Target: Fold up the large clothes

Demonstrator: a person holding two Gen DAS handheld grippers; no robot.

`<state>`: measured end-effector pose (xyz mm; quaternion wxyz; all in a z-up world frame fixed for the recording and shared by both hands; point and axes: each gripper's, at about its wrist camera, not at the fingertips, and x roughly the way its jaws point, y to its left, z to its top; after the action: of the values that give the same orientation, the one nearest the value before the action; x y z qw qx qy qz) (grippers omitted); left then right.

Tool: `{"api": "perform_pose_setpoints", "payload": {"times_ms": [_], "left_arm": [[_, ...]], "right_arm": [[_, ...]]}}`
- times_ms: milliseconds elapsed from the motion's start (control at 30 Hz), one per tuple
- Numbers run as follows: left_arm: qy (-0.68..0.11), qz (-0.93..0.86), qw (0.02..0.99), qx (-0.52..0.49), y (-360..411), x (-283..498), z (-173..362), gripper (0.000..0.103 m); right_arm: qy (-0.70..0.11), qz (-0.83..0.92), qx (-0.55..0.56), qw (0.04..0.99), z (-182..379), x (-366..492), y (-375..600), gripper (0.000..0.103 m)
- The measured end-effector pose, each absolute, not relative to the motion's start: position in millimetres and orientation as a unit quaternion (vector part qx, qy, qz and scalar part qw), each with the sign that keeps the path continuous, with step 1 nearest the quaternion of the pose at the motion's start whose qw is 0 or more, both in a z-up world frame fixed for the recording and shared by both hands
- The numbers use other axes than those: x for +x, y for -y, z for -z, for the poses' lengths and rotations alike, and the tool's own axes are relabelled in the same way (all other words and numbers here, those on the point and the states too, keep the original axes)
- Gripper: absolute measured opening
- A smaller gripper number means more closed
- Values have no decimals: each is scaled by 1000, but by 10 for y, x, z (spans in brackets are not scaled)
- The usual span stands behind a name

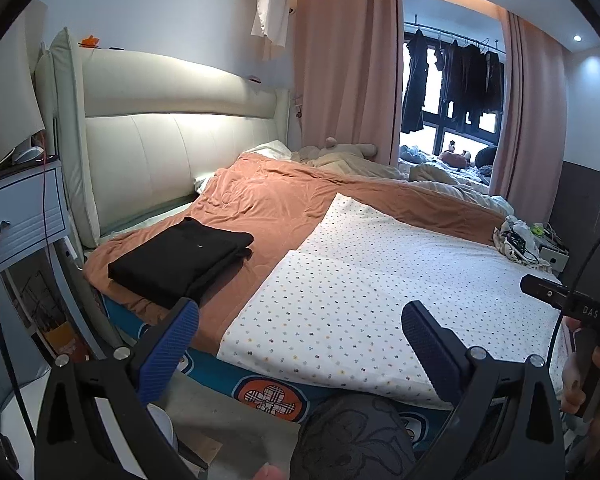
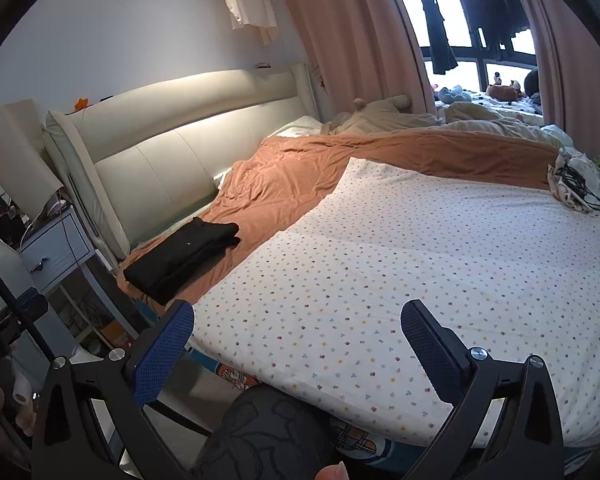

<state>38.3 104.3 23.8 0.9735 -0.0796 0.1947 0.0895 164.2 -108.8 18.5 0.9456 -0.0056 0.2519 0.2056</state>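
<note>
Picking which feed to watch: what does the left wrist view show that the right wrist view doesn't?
Only the left wrist view shows the right gripper's black body at its edge. Only the right wrist view shows the white jug by the nightstand. Both show the folded black garment on the orange blanket, the dotted sheet, and open fingers.

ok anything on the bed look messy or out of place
Mostly tidy. The black garment is folded neatly on the orange blanket. The odd spot is the crumpled cloth with black cables tangled on it, at the far right edge of the dotted sheet. Both grippers are open and empty.
</note>
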Motion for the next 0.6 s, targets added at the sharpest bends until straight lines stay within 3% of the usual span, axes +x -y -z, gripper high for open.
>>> {"api": "perform_pose_setpoints", "payload": {"times_ms": [600], "left_arm": [[-158, -58, 985, -49, -703, -235, -270, 103]], "right_arm": [[-206, -190, 0, 960, 75, 723, 1433, 103]]}}
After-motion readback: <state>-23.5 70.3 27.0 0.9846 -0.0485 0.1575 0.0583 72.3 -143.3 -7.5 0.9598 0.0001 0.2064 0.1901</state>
